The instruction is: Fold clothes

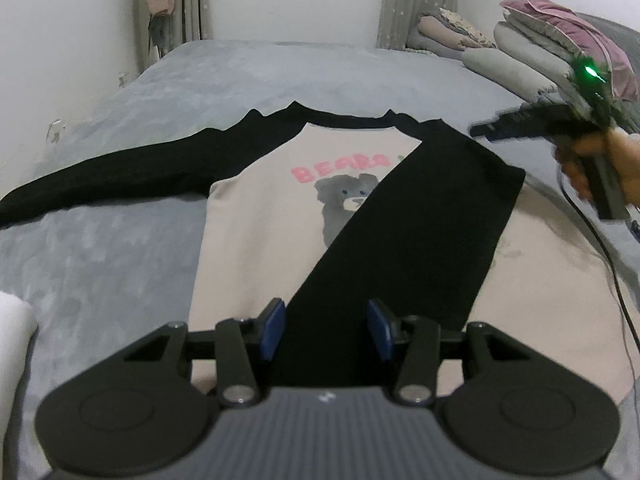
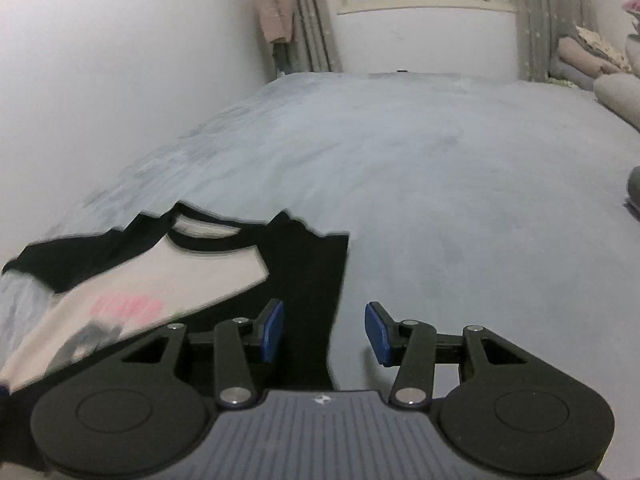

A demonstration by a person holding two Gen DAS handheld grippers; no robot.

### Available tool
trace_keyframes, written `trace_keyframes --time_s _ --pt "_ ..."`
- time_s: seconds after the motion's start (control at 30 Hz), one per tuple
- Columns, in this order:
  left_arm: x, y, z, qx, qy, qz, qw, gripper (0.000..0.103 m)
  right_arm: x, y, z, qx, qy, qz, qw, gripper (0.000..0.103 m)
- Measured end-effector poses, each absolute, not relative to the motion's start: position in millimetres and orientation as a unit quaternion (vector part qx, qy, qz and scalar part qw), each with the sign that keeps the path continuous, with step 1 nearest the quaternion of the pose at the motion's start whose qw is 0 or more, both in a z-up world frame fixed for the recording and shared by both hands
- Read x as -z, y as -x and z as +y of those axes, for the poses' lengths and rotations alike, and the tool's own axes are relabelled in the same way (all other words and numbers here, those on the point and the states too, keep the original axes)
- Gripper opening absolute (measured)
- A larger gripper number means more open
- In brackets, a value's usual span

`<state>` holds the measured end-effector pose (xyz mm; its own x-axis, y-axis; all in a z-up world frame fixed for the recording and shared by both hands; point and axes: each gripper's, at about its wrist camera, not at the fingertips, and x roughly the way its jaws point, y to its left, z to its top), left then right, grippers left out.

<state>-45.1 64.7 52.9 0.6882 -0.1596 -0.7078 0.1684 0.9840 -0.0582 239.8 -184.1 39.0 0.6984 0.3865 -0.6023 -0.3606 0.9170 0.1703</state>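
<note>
A pale pink raglan shirt (image 1: 256, 232) with black sleeves and a bear print lies flat on the bed. Its right sleeve (image 1: 404, 232) is folded diagonally across the front; the left sleeve (image 1: 104, 172) stretches out to the left. My left gripper (image 1: 326, 328) is open and empty, just above the folded sleeve's cuff end. My right gripper (image 2: 325, 330) is open and empty, above the shirt's right shoulder edge (image 2: 316, 276). It also shows in the left wrist view (image 1: 480, 128), held in a hand at the far right.
The grey-blue bed cover (image 2: 440, 184) stretches to the wall and window. Stacked folded bedding and pillows (image 1: 532, 48) sit at the right. A pale pink cloth (image 1: 540, 300) lies under the shirt at the right. A cable (image 1: 600, 248) hangs from the right gripper.
</note>
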Motion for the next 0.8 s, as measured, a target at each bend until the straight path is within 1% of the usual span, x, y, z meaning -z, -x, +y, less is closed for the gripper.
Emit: trace_keyframes --time_s 0.1,0.13,0.17,0.2,0.23,0.4,0.53,0.67,0.8 --pt "-49.5 42.2 67.6 0.088 -0.006 0.388 0.918 0.044 -33.1 -270.5 -179.2 -0.204 -0.034 0.335 0.919 0.045" --pt "-48.8 40.9 68.5 0.087 -0.005 0.388 0.917 0.044 -29.8 -279.4 -176.5 -0.204 -0.032 0.346 0.915 0.043" --pt "-47.7 39.6 69.6 0.087 -0.004 0.39 0.917 0.044 -26.2 -286.0 -174.3 -0.204 -0.021 0.361 0.91 0.024" --pt "-47.5 39.0 70.0 0.086 -0.003 0.391 0.916 0.044 -23.6 -289.5 -173.4 -0.21 -0.01 0.37 0.905 0.01" --pt "-47.3 38.5 70.4 0.086 -0.003 0.392 0.916 0.044 -21.5 -292.0 -173.2 -0.218 -0.004 0.374 0.901 0.008" --pt "-46.8 35.1 69.0 0.078 0.001 0.394 0.916 0.044 -33.9 -291.5 -197.9 -0.226 -0.041 0.337 0.913 0.006" --pt "-45.0 34.3 65.6 0.074 -0.013 0.391 0.917 0.046 -16.2 -299.8 -183.2 -0.216 0.02 0.358 0.908 0.005" --pt "-44.6 34.2 66.2 0.073 -0.015 0.39 0.918 0.047 -5.3 -300.2 -178.9 -0.208 0.028 0.344 0.915 0.003" --pt "-45.9 34.7 67.1 0.072 -0.012 0.389 0.918 0.047 -12.6 -291.8 -167.4 -0.165 0.07 0.32 0.93 0.004"
